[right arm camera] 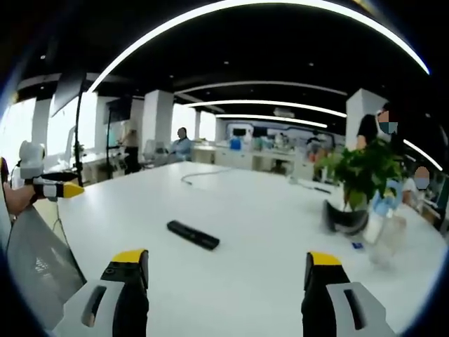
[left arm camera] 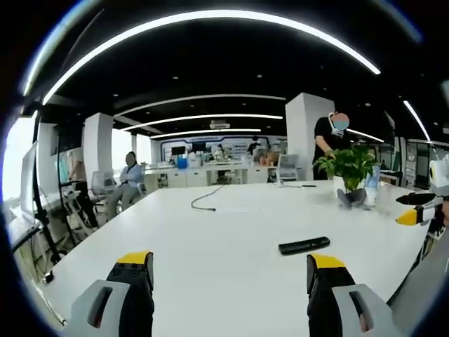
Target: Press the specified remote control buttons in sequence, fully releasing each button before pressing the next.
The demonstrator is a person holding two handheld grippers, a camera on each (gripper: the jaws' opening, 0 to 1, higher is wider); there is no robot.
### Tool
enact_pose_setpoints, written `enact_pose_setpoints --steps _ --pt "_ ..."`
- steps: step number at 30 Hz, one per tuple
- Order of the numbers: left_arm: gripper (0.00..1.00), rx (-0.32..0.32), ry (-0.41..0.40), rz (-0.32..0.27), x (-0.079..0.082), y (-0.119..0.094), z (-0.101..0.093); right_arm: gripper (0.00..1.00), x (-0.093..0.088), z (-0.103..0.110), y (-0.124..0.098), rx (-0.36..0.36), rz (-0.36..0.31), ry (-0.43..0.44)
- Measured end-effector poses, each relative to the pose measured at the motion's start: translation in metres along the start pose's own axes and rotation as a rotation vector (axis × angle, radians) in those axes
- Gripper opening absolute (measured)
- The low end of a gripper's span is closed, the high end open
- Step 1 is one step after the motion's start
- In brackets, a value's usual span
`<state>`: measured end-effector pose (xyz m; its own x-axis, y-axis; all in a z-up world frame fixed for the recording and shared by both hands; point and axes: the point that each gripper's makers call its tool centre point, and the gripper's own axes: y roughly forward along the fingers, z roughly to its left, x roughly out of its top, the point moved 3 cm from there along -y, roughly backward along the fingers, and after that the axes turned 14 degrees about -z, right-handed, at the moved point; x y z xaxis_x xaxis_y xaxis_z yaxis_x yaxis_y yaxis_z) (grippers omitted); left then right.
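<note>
A slim black remote control point(left arm camera: 304, 246) lies flat on the white table point(left arm camera: 224, 225), ahead and to the right of my left gripper point(left arm camera: 230, 270), which stands open and holds nothing. In the right gripper view the same remote control point(right arm camera: 193, 234) lies ahead and to the left of my right gripper point(right arm camera: 227, 268), also open and holding nothing. Both grippers hover above the table, apart from the remote. The right gripper's yellow-tipped jaws point(left arm camera: 415, 210) reach into the left gripper view from the right edge. At the left edge of the right gripper view the left gripper point(right arm camera: 57, 188) comes in, held by a hand.
A potted green plant point(left arm camera: 349, 168) stands at the table's far right, with a bottle point(right arm camera: 382, 210) beside it. A black cable point(left arm camera: 203, 200) trails across the far table. People sit and stand among office desks beyond. A stand with a light panel point(left arm camera: 31, 189) rises at the left.
</note>
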<state>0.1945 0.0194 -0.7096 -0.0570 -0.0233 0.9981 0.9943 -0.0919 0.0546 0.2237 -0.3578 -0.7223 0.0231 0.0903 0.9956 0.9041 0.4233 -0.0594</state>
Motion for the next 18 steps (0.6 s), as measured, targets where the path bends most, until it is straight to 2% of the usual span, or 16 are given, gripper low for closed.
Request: enact_pose_setpoints --steps 18 --pt "0.94 -0.014 0.011 0.027 -0.0062 0.0010 -0.0009 0.91 0.0020 -0.0001 -0.0003 0.001 -0.011 -0.004"
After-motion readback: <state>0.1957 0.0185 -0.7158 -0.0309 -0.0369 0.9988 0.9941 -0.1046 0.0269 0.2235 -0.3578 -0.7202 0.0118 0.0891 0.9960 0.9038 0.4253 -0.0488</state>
